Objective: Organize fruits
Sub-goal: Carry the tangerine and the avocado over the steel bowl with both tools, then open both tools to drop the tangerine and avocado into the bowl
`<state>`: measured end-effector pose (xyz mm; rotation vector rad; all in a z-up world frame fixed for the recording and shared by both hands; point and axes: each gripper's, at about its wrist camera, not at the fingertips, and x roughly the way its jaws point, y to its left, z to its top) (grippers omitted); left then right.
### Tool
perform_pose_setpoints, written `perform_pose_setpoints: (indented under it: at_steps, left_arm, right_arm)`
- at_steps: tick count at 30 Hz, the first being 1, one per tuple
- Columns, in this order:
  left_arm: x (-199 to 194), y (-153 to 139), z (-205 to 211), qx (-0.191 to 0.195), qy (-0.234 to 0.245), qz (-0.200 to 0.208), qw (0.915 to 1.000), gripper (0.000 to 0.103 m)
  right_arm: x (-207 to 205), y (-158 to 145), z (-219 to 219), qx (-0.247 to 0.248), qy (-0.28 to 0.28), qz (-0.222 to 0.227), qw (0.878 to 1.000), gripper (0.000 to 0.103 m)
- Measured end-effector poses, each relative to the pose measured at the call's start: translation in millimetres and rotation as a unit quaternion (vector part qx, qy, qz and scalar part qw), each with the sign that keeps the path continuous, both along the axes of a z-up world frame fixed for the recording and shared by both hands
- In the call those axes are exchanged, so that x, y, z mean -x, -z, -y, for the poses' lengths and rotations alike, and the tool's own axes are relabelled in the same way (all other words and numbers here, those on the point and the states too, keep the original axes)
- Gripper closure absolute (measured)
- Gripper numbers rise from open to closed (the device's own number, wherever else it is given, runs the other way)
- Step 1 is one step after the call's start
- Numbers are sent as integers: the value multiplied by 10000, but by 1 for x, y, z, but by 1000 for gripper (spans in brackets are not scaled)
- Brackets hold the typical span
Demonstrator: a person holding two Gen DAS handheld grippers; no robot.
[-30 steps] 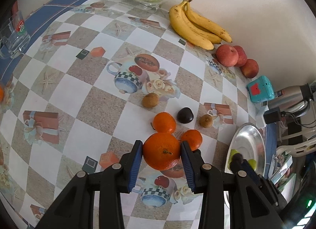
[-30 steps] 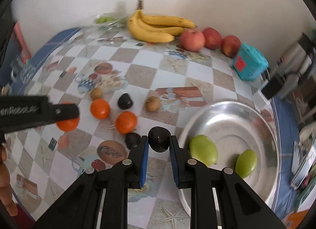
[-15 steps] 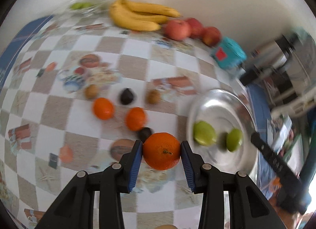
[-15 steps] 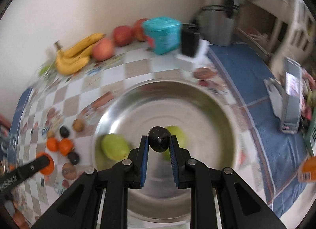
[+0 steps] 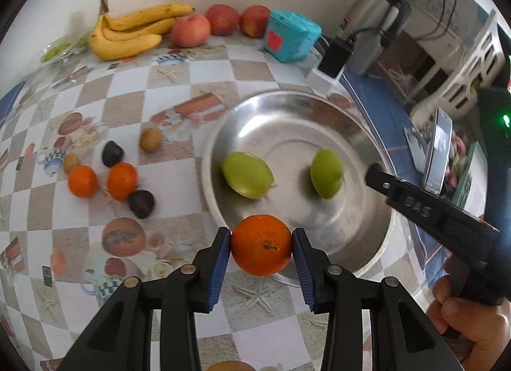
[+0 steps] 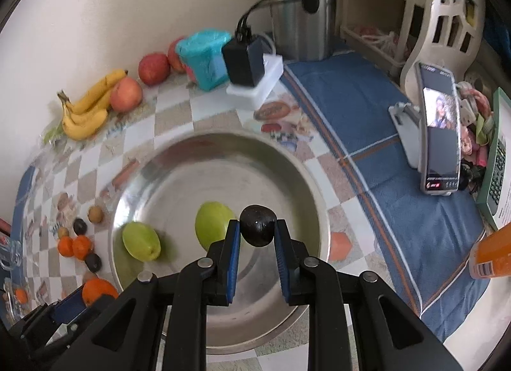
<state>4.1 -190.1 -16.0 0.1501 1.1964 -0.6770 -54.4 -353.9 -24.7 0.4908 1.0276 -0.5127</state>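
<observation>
Bowl [image 6: 220, 144] lies directly under right gripper [image 6: 257, 235]: jaws clamped on dark fruit [image 6: 258, 225], hanging over bowl interior, near one green fruit [image 6: 212, 220]. Left gripper [image 5: 261, 251] jaws closed on orange [image 5: 261, 244], only at bowl's near rim, so right hand is nearer to drop. Both point steeply down. Other small fruits remain on counter [image 5: 207, 73], left of bowl. Judgement: release dark fruit first, orange needs a little fwd.

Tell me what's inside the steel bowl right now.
Two green fruits lie on the floor of the steel bowl. The orange and dark fruit are gripped above it, hiding parts of the bowl's near side.
</observation>
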Motion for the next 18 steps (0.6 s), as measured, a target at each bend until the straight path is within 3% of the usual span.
perform_pose_setpoints:
  at_steps: [11, 13, 15, 18]
  left_arm:
    - [1, 10, 3, -115, 11, -103, 9999, 59]
    - [0, 10, 3, -90, 14, -124, 9999, 56]
    - [0, 7, 2, -56, 17, -101, 9999, 48]
    - [-2, 1, -1, 56, -5, -109, 9999, 46]
  right_arm:
    - [-10, 15, -13, -71, -305, -309, 9990, 80]
    - [-12, 17, -15, -78, -338, -346, 9988, 76]
    - [-13, 16, -16, -62, -350, -365, 9987, 64]
    - [-13, 11, -18, -5, -359, -325, 9988, 64]
